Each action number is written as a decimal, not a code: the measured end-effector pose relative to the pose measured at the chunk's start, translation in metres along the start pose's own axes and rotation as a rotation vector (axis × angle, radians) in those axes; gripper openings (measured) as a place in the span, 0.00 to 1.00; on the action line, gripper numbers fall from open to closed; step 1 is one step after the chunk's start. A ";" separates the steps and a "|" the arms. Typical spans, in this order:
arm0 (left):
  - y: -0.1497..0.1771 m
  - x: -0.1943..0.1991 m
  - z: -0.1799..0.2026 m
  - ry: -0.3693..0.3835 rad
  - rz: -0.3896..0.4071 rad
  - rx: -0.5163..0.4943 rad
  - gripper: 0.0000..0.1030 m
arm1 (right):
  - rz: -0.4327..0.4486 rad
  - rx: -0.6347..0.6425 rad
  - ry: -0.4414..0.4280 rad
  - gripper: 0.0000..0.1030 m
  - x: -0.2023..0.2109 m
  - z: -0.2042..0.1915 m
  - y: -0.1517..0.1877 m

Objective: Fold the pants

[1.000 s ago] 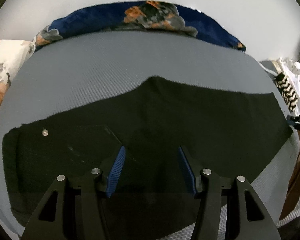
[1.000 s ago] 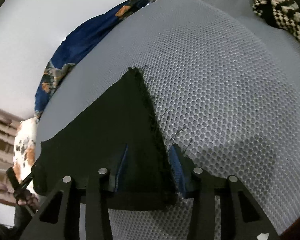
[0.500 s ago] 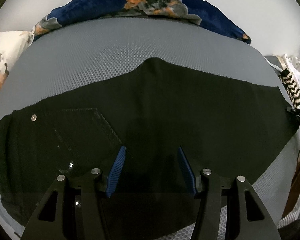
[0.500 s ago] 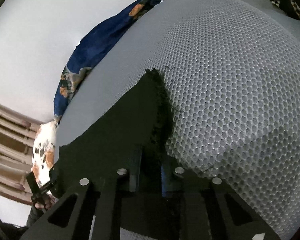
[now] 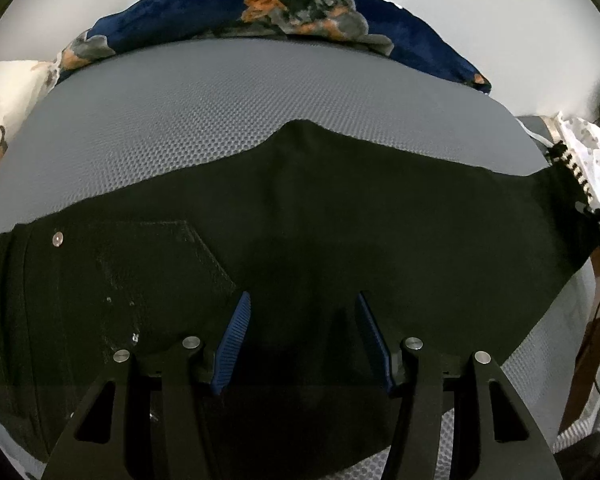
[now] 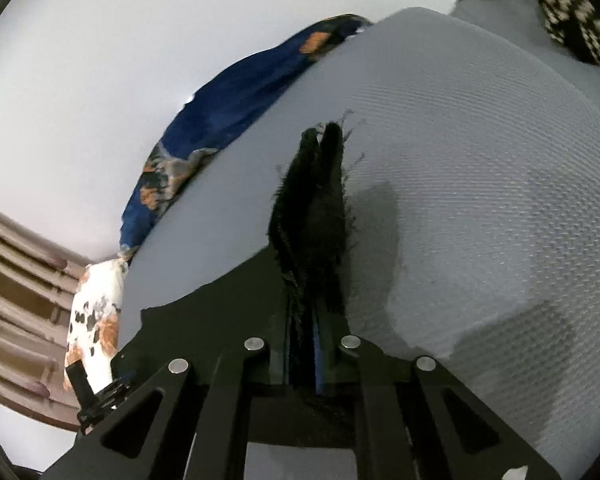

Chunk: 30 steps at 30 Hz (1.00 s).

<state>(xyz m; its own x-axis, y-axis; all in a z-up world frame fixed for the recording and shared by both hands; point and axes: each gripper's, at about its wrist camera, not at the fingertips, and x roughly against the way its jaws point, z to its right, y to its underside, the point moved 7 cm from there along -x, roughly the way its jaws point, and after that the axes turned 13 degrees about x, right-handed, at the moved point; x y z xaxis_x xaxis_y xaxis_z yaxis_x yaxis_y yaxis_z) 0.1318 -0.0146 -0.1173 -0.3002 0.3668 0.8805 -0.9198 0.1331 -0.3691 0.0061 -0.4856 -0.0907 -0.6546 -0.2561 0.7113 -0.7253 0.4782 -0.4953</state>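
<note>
2 tools: right tool (image 6: 305, 320) closing on pants (image 6: 320, 216).

Right tool (image 6: 304, 344) closing, left tool (image 5: 300, 340) agape

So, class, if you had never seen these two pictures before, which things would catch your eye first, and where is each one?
First, the black pants, spread flat across the grey mesh mattress. Next, the right gripper, jaws closing on the frayed hem of one leg and raising it off the mattress. Behind, against the white wall, lies a navy floral blanket.
</note>
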 end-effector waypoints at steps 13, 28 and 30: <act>-0.003 0.026 -0.011 0.060 0.033 -0.013 0.54 | -0.070 0.111 -0.127 0.09 -0.059 -0.129 -0.005; -0.002 0.044 -0.044 0.138 0.057 0.067 0.54 | -0.297 0.256 -0.269 0.09 -0.176 -0.257 0.059; -0.001 0.046 -0.046 0.145 0.063 0.074 0.54 | -0.333 0.291 -0.265 0.09 -0.187 -0.269 0.071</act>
<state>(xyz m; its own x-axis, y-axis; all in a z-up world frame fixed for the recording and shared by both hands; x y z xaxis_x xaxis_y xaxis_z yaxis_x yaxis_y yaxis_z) 0.1310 0.0450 -0.0898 -0.3231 0.5021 0.8022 -0.9180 0.0395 -0.3945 0.1341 -0.1777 -0.1244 -0.3821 -0.5770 0.7219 -0.9083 0.0907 -0.4083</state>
